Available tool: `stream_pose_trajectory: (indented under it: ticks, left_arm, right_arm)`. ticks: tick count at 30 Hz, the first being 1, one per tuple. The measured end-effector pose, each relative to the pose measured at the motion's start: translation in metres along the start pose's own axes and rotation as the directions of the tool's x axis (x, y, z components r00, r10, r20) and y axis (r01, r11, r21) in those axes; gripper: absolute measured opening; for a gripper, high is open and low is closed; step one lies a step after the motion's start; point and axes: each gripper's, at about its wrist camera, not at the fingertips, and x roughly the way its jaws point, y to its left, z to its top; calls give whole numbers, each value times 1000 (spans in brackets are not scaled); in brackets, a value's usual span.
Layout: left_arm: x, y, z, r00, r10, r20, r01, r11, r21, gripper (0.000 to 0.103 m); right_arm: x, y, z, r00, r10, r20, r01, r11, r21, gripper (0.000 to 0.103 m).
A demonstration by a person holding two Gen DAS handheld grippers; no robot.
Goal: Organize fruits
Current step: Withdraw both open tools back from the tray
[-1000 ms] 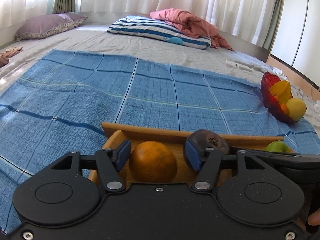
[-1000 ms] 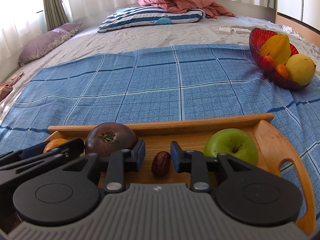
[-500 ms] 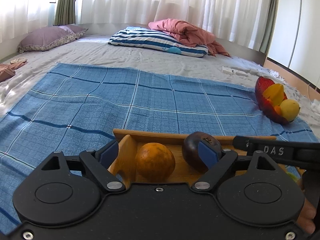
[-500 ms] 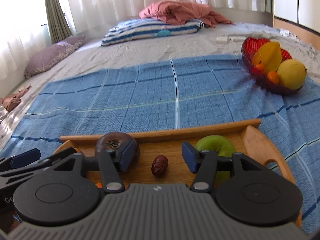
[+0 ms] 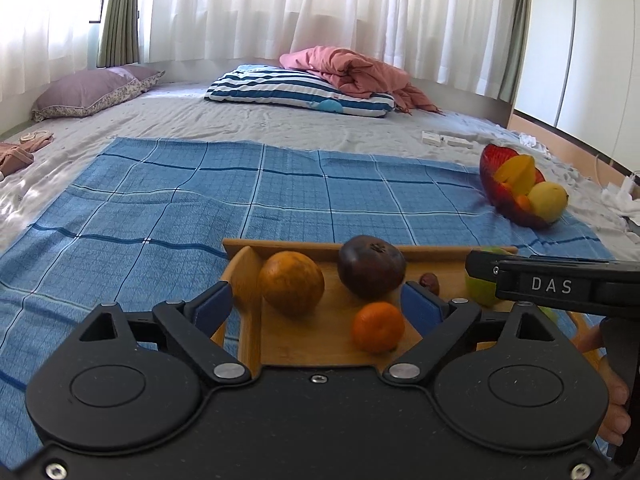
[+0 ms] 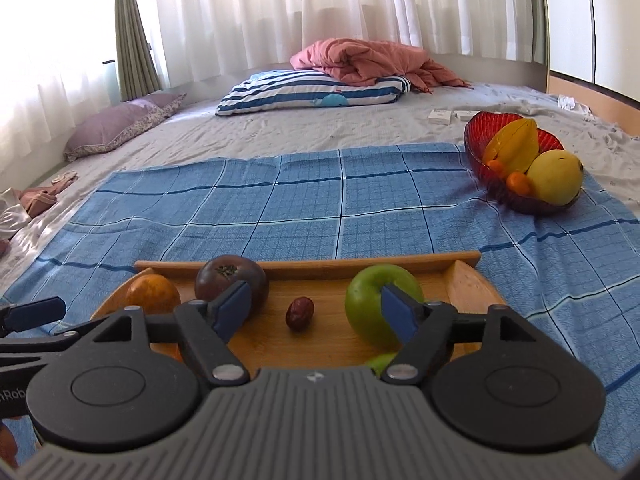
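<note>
1. The bed (image 6: 320, 128), under a grey sheet, stretches ahead of both sets of jaws.
2. A blue cloth (image 6: 304, 200) lies on it, just beyond the jaws.
3. A striped pillow (image 6: 312, 92) and a purple pillow (image 6: 120, 128) lie far ahead.
4. Two small boxes (image 6: 450, 116) lie ahead to the right.

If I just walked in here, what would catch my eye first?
Probably the wooden tray of fruit on the blue checked cloth, close in front: a green apple, a dark purple fruit and an orange. Next, the red glass bowl of yellow fruit, far right.
</note>
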Motion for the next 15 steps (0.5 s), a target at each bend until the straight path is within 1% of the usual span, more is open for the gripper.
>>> stream_pose_trajectory:
  ticks: [9,15]
  left_arm:
    - [-25,-6,-22,1000,-13,-2,13,1000,8,93]
    - [-37,-11,-39,999,-36,-20,36,999,12,94]
  right_arm:
    - [-27,2,-24,999,10,43,-8,998,-56,88]
    - [-40,2,-41,998,3,67,3,996,-91,89]
